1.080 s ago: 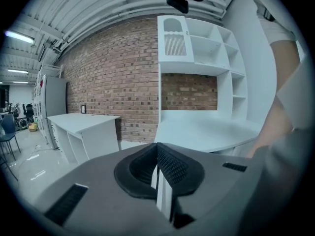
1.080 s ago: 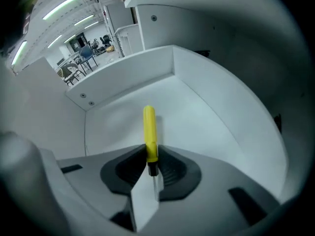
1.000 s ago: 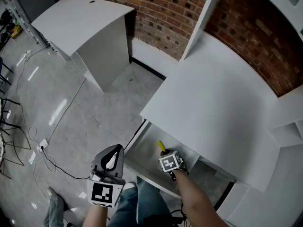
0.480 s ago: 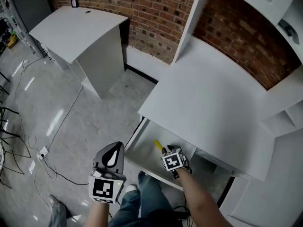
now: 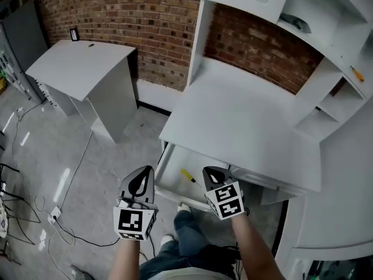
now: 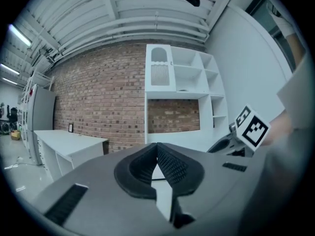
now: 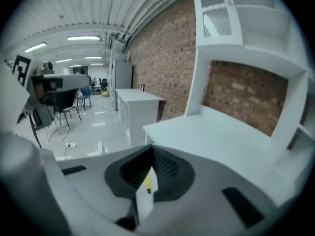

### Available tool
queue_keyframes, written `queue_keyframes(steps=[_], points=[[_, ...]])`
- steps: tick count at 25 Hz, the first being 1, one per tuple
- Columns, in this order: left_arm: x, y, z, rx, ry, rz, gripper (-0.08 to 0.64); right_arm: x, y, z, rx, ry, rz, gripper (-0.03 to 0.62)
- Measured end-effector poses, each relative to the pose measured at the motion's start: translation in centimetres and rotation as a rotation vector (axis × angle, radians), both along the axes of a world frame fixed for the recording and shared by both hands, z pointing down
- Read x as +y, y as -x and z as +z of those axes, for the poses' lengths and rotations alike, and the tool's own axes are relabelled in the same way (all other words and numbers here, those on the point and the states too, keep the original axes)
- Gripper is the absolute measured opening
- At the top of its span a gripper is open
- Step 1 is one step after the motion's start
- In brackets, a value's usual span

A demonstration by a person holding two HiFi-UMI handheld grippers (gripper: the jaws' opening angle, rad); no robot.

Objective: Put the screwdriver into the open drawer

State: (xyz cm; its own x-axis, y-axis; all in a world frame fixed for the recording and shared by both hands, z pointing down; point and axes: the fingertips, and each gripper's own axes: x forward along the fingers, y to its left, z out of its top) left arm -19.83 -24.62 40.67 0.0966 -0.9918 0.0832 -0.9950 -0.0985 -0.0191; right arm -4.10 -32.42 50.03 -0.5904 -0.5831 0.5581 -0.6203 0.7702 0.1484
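Note:
The yellow-handled screwdriver (image 5: 187, 175) lies loose inside the open white drawer (image 5: 172, 167) under the desk top (image 5: 245, 121). My right gripper (image 5: 211, 171) hovers above the drawer's front, shut and holding nothing. In the right gripper view its jaws (image 7: 151, 150) meet at the tips, and the screwdriver (image 7: 147, 181) shows far below through the slit behind them. My left gripper (image 5: 143, 174) hangs left of the drawer over the floor, level. It is shut too, with nothing in it (image 6: 157, 145).
A separate white desk (image 5: 76, 63) stands at the left against the brick wall (image 5: 145, 16). White shelves (image 5: 326, 57) rise above the desk top. Cables (image 5: 29, 214) trail over the grey floor. The person's legs (image 5: 186, 252) are right below the drawer front.
My right gripper let go of the screwdriver in the drawer, rose out of it and shut. My left gripper rose as well. The head view tilted up toward the shelves.

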Motion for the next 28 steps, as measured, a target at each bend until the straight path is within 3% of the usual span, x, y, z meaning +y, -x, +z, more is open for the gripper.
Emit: queue_keyframes(steps=[7, 14, 19, 28], points=[[2.8, -3.3, -4.3, -0.029, -0.097, 0.108, 0.012, 7.8, -3.6, -12.5, -0.191, -0.237, 0.153, 0.009], [5.3, -6.6, -7.5, -0.068, -0.175, 0.155, 0.012, 12.5, -7.4, -17.6, -0.218, -0.392, 0.21, 0.01], [6.9, -8.5, -9.5, -0.091, -0.207, 0.154, 0.012, 14.1, -9.1, -20.0, -0.248, -0.447, 0.208, 0.01], [10.2, -12.1, -12.0, -0.101, -0.243, 0.129, 0.012, 16.8, -12.2, -22.1, -0.287, -0.455, 0.177, 0.009]])
